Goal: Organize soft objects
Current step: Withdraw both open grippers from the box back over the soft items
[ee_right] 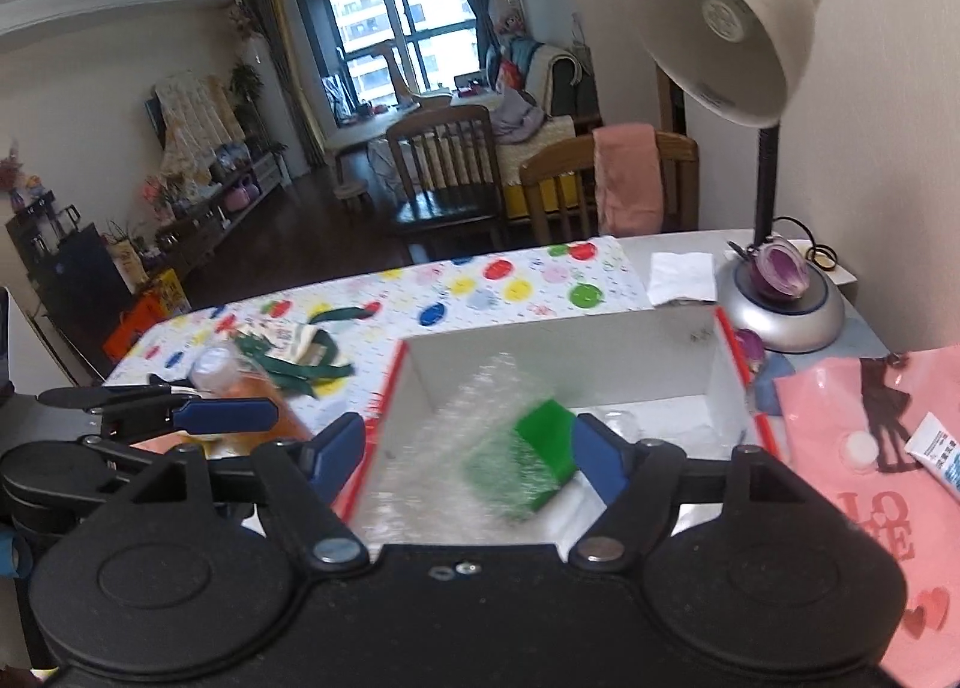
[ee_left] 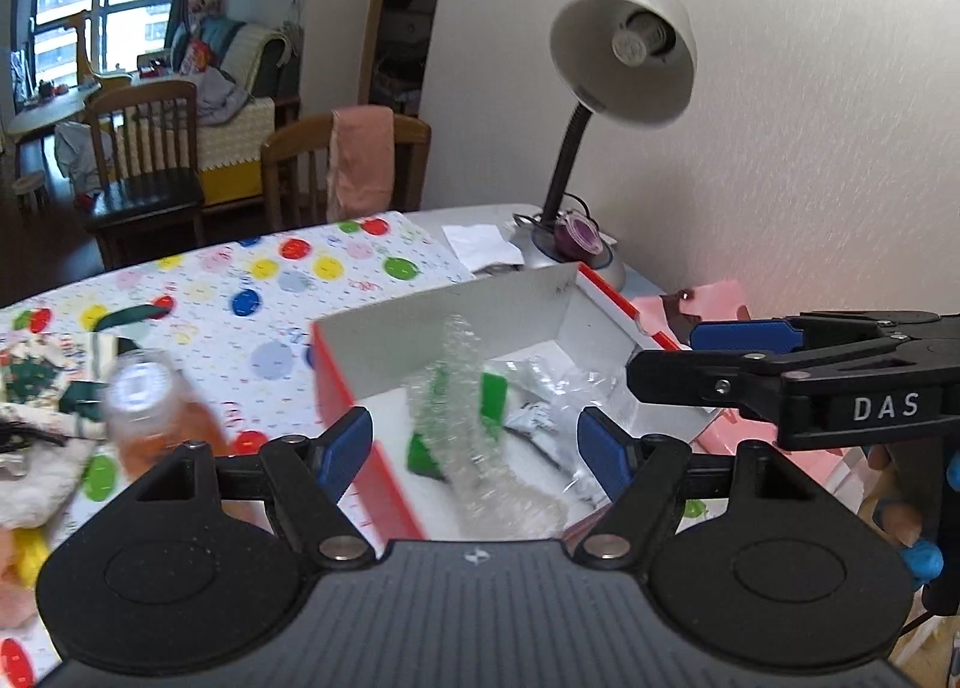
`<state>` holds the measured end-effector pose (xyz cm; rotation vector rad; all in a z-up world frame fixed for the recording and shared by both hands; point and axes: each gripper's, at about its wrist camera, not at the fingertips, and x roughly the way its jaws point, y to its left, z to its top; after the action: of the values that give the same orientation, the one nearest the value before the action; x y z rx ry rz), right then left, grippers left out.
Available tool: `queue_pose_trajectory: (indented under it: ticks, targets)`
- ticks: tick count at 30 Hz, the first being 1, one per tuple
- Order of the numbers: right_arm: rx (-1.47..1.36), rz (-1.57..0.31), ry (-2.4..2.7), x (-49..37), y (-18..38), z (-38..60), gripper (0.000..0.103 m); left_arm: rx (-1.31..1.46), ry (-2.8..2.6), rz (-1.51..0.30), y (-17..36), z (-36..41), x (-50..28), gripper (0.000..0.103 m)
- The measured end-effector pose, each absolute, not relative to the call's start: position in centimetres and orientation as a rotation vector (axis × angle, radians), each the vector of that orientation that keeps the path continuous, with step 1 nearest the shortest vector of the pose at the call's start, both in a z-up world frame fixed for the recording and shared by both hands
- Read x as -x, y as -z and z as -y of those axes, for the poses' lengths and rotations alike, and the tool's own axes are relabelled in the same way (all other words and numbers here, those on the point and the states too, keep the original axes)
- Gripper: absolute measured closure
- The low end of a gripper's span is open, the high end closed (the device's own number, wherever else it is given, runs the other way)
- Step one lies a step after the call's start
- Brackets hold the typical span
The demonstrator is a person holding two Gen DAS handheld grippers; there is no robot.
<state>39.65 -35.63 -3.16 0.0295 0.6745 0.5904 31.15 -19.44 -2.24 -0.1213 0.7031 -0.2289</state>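
A white box with red edges (ee_left: pixel 420 322) (ee_right: pixel 540 346) stands on the table. Inside it lie a clear bubble wrap piece (ee_left: pixel 462 406) (ee_right: pixel 474 442), blurred, a green block (ee_left: pixel 489 406) (ee_right: pixel 549 439) and clear plastic packets (ee_left: pixel 558 394). My left gripper (ee_left: pixel 477 451) is open over the box's near edge, with the bubble wrap between its blue fingers but not gripped. My right gripper (ee_right: pixel 471 457) is open above the box too; from the left wrist view it shows side-on at the right (ee_left: pixel 720 352). The left gripper also shows at the left of the right wrist view (ee_right: pixel 198 415).
A bottle of orange liquid (ee_left: pixel 153 418) (ee_right: pixel 240 382) stands left of the box. A cloth bag with green straps (ee_right: pixel 300 352) lies on the dotted tablecloth (ee_left: pixel 288 280). A desk lamp (ee_left: pixel 618 57) (ee_right: pixel 774 292) stands behind. A pink bag (ee_right: pixel 870 448) and a tube (ee_right: pixel 942 448) lie right.
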Motion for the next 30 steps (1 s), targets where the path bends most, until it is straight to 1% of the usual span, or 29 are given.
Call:
queue_pose_trajectory:
  ticks: [3, 4, 6, 11, 13, 16, 19, 23, 25, 30]
  targets:
    - [-0.034, -0.651, -0.601, -38.0, 2.5, 34.1, 0.023, 0.124, 0.227, -0.685, 1.5, 17.4, -29.4, 0.027]
    - [-0.037, -0.647, -0.608, -37.5, 2.3, 33.5, 0.021, 0.122, 0.223, -0.682, 1.3, 16.7, -28.8, 0.023]
    - [-0.044, -0.643, -0.618, -36.6, 2.0, 32.3, 0.021, 0.125, 0.208, -0.679, 1.1, 15.2, -27.8, 0.019]
    - [-0.046, -0.644, -0.653, -34.7, 1.8, 28.7, 0.014, 0.144, 0.182, -0.669, 1.2, 10.8, -25.0, 0.019]
    - [-0.037, -0.647, -0.665, -34.0, 2.0, 27.1, 0.014, 0.154, 0.174, -0.672, 1.4, 9.2, -24.1, 0.014]
    - [-0.03, -0.652, -0.677, -33.1, 2.2, 24.7, 0.012, 0.162, 0.158, -0.667, 1.6, 6.7, -22.6, 0.01]
    - [-0.029, -0.657, -0.687, -32.2, 2.5, 22.6, 0.01, 0.181, 0.152, -0.661, 1.8, 4.3, -21.2, 0.007]
    - [-0.029, -0.661, -0.698, -31.4, 3.0, 19.9, 0.006, 0.185, 0.135, -0.647, 2.0, 1.5, -19.8, 0.005]
    - [-0.026, -0.66, -0.707, -30.9, 3.2, 18.6, 0.004, 0.183, 0.124, -0.639, 2.1, 0.3, -19.3, 0.001]
    - [0.002, -0.664, -0.734, -30.5, 3.4, 15.0, 0.002, 0.175, 0.047, -0.615, 2.8, -2.5, -18.0, 0.001]
